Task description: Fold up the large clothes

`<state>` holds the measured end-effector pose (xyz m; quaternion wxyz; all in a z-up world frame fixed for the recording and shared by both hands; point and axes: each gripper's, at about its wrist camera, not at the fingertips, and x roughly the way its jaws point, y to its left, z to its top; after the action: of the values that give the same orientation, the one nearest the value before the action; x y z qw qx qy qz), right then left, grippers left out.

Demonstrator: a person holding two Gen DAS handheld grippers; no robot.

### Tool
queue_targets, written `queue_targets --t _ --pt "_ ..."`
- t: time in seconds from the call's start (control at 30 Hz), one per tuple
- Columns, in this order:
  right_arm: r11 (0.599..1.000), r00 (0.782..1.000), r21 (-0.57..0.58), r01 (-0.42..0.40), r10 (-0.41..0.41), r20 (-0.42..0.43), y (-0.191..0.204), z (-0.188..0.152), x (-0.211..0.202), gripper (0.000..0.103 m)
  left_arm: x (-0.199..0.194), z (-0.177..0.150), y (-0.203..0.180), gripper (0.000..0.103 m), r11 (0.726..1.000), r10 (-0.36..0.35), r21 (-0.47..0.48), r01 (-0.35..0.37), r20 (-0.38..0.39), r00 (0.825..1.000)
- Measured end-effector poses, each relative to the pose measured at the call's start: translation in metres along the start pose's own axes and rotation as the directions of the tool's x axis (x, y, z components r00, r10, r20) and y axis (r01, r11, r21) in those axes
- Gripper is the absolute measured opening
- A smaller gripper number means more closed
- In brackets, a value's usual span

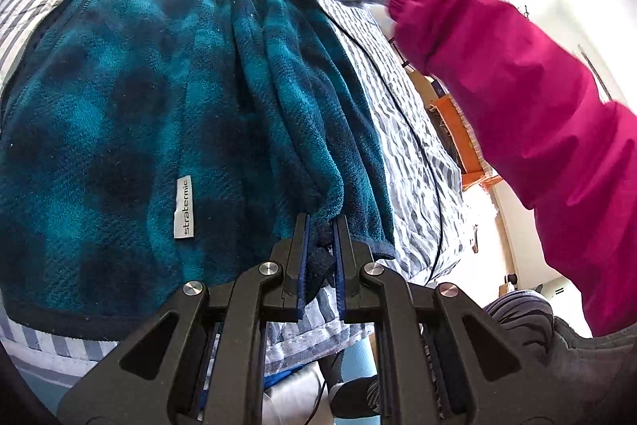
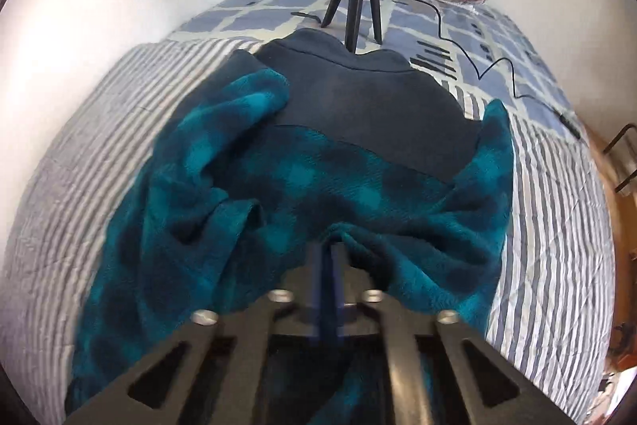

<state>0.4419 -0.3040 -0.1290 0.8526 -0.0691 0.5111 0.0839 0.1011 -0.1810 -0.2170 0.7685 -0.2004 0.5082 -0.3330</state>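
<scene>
While bunched, fleece (image 1: pixel 131 114) between grippers (image 1: pixel 320 226)

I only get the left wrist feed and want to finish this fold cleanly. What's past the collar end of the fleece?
Observer: A small black tripod stands on the bed just beyond the navy collar of the fleece jacket.
Operator: Anything trailing from it?
Observer: A black cable snakes from it across the checked sheet toward the right.
Operator: Is my right gripper holding cloth?
Observer: Yes, the right gripper is shut on a fold of the teal plaid.
</scene>
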Motion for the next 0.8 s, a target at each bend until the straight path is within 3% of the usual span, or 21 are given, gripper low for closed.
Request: queue_targets --t 0.03,0.17,0.3,0.43,0.53,0.6,0.7,0.73,0.77,0.8 --pt "1.0 1.0 0.006 0.007 -0.007 0.016 -0.005 -0.003 -0.007 0.032 -0.001 -0.001 0.001 0.009 1.0 -0.001 -0.001 0.001 -0.001 1.0" --pt "0.998 0.998 0.026 0.052 -0.052 0.017 -0.027 -0.015 -0.027 0.033 -0.004 -0.003 -0.003 0.009 1.0 -0.006 -0.002 0.006 -0.002 1.0" --pt "0.992 0.992 -0.035 0.121 -0.123 -0.034 -0.023 -0.023 -0.02 0.031 -0.006 -0.004 -0.003 0.009 1.0 -0.002 0.001 0.002 0.003 1.0" --pt "0.997 0.999 0.074 0.013 -0.016 0.037 -0.034 -0.03 -0.045 0.034 -0.008 -0.006 -0.002 0.009 1.0 0.007 0.007 -0.007 0.005 1.0" --pt "0.979 0.988 0.175 -0.108 0.086 0.129 -0.05 -0.04 -0.066 0.037 -0.01 -0.006 0.0 0.009 1.0 0.006 0.0 -0.006 0.004 1.0" --pt "0.971 0.991 0.219 -0.093 0.068 0.119 -0.058 -0.04 -0.063 0.048 -0.007 -0.006 -0.002 0.009 1.0 0.006 0.004 -0.006 0.004 1.0" --pt "0.977 0.999 0.21 -0.03 0.023 0.039 -0.06 -0.034 -0.038 0.05 -0.005 -0.006 -0.004 0.009 1.0 0.003 0.005 -0.003 0.003 1.0" --pt "0.98 1.0 0.198 0.0 -0.001 0.007 -0.059 -0.032 -0.029 0.046 -0.005 -0.006 -0.004 0.009 1.0 0.002 0.007 -0.002 0.003 1.0" --pt "0.984 0.998 0.171 0.055 -0.051 -0.027 -0.056 -0.03 -0.018 0.025 -0.005 -0.006 -0.004 0.009 1.0 0.002 0.008 -0.002 0.003 1.0" --pt "0.985 0.995 0.142 0.094 -0.087 -0.054 -0.052 -0.029 -0.009 0.012 -0.005 -0.006 -0.004 0.009 1.0 0.001 0.009 -0.001 0.003 1.0"
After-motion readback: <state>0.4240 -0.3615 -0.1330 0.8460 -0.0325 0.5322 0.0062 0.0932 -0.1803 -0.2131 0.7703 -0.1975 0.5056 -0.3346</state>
